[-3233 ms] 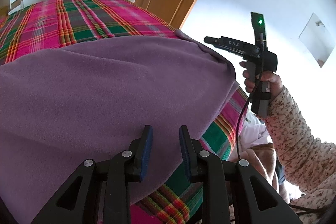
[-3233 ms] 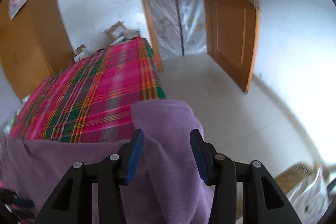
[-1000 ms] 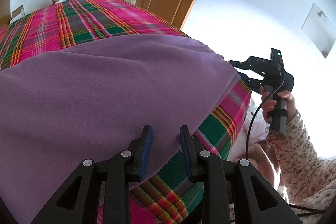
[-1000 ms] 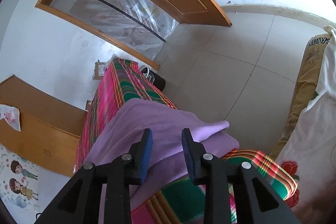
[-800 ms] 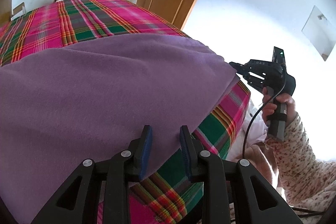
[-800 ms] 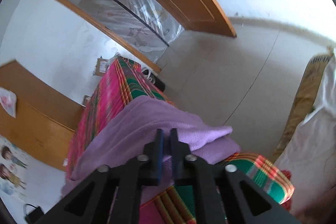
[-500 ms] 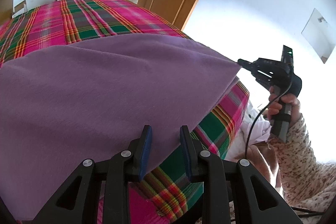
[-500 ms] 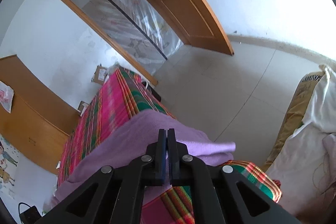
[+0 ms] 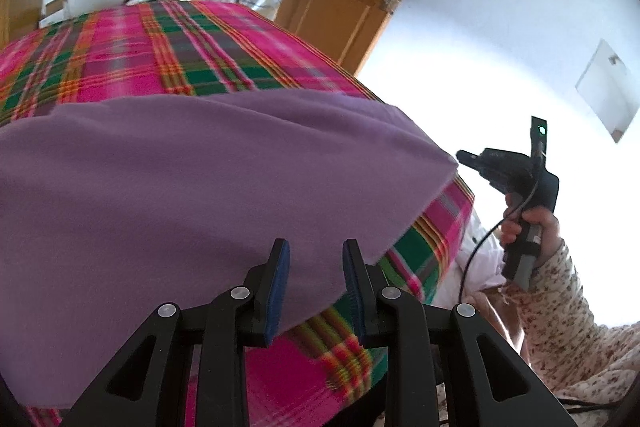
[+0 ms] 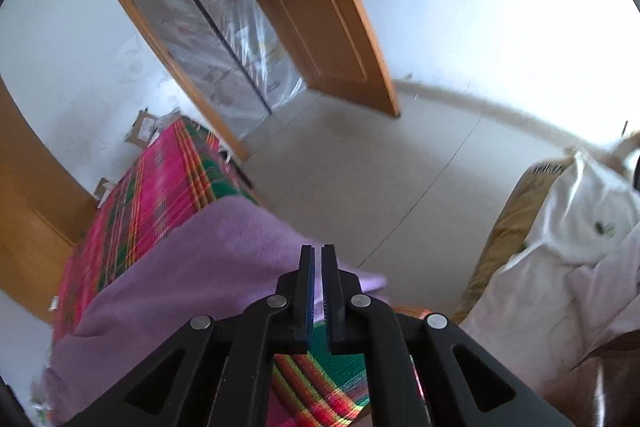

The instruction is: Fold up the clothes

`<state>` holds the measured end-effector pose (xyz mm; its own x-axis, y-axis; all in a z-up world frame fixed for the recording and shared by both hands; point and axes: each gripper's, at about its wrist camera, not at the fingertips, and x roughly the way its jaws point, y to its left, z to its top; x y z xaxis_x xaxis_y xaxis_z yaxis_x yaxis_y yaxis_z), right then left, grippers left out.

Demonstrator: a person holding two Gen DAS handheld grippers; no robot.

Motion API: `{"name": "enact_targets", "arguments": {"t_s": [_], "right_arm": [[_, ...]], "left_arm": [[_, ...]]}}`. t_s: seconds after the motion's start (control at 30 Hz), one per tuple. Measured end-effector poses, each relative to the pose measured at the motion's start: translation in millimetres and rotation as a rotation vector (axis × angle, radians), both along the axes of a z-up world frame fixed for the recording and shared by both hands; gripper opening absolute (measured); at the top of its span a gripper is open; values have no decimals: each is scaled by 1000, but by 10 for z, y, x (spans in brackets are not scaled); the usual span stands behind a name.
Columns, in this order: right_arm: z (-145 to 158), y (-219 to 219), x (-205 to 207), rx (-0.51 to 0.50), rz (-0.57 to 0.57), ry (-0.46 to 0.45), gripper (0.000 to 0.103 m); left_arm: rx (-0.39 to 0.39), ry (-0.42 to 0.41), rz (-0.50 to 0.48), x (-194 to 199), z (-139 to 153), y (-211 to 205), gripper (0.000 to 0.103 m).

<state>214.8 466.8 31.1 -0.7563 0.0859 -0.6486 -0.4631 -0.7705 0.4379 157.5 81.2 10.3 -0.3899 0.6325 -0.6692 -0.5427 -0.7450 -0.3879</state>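
My left gripper's (image 9: 314, 263) 2 blue-padded fingers (image 9: 279, 267) stand apart above the near edge of the purple garment (image 9: 192, 179), gripping nothing. The garment lies spread over the plaid bedcover (image 9: 160, 47), its corner reaching the bed's right edge. My right gripper (image 10: 318, 259) has its fingers pressed together, and I cannot tell if they pinch any cloth at that corner.

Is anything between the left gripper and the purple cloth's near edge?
Nothing visible. The left gripper is open, and the purple cloth lies on the plaid cover with its near edge showing between the jaws. The right gripper is off at the cloth's right corner.
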Motion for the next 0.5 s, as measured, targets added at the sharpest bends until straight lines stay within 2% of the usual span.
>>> {"name": "enact_targets", "arguments": {"t_s": [0.2,0.33,0.43,0.5], "right_arm": [[226,-216,-55,79,49,51,4],[232,-672,-290,154,261,29,5],[134,-1161,-445,229,456,-9,5],[62,-1368,-471,260,530,-29,5]], "left_arm": [[-8,14,117,-105,74,-419,28],[-55,16,204,-169,56,-633,28],[-69,-24,252,-192,-35,-803,28],[-83,-39,265,-173,-86,-870,28]]}}
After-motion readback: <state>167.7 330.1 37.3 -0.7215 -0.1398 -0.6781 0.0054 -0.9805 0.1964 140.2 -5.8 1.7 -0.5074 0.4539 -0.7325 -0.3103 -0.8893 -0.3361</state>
